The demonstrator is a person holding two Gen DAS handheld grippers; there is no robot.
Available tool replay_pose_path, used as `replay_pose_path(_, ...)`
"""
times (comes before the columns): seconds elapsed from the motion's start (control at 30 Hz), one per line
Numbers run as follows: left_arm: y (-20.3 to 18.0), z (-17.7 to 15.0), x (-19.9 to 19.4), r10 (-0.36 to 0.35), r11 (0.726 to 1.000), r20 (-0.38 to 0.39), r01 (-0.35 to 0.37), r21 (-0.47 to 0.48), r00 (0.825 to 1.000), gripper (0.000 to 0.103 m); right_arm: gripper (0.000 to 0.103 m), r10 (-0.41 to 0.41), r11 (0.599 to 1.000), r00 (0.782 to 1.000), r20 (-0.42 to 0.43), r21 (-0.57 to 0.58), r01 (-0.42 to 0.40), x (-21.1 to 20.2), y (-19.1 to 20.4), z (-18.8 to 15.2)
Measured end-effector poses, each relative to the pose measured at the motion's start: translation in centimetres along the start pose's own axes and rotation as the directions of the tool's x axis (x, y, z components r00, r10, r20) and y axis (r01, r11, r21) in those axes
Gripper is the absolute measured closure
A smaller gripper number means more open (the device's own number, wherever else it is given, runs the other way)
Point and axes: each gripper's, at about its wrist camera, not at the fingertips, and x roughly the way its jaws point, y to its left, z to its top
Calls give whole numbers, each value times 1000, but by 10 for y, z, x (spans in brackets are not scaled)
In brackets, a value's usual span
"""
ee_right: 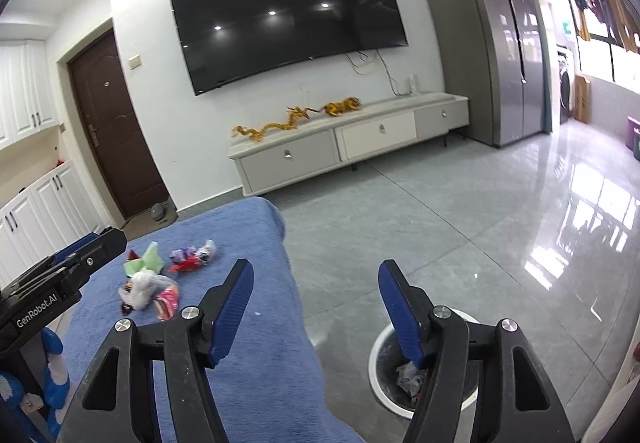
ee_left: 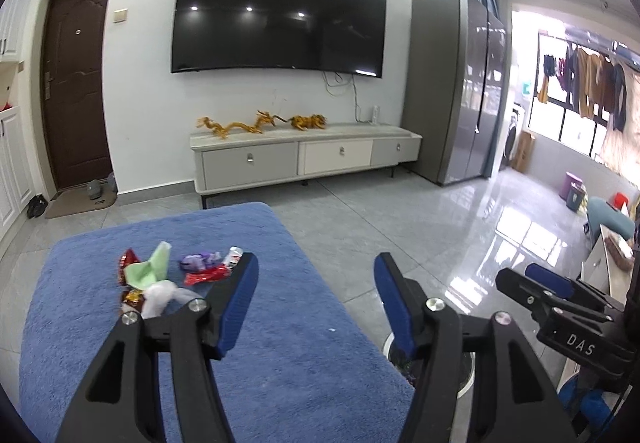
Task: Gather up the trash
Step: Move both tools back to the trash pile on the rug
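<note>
Hovering with jaws apart and nothing between them, the left gripper (ee_left: 316,303) and right gripper (ee_right: 316,309) hang over the blue mat (ee_left: 248,371), the bin (ee_right: 384,339) down at its right edge. Ahead, the trash (ee_left: 168,275) lies heaped mid-mat, so best drop low, pinch one wrapper cleanly, then carry it rightward. Beyond stands the TV (ee_left: 280,7).

Both wrist cameras look forward and slightly down from above the blue blanket (ee_left: 260,343), toward the television (ee_left: 280,7); both see it.
</note>
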Motion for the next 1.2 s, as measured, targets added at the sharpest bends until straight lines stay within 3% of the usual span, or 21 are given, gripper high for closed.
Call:
replay_pose_path(0.23,24,-5,-26,19,999,36,-18,-29,999,45,38,30,999,999,29,-43,-29,-13,28,1)
replay_pose_path(0.67,29,-12,-65,50,998,82,-47,-40,995,44,37,72,994,995,71,-92,-66,-31,60,2)
replay_pose_path(1.2,43,-16,-61,104,994,72,-101,-50,992,44,36,102,991,993,52,-98,-96,-20,66,-3)
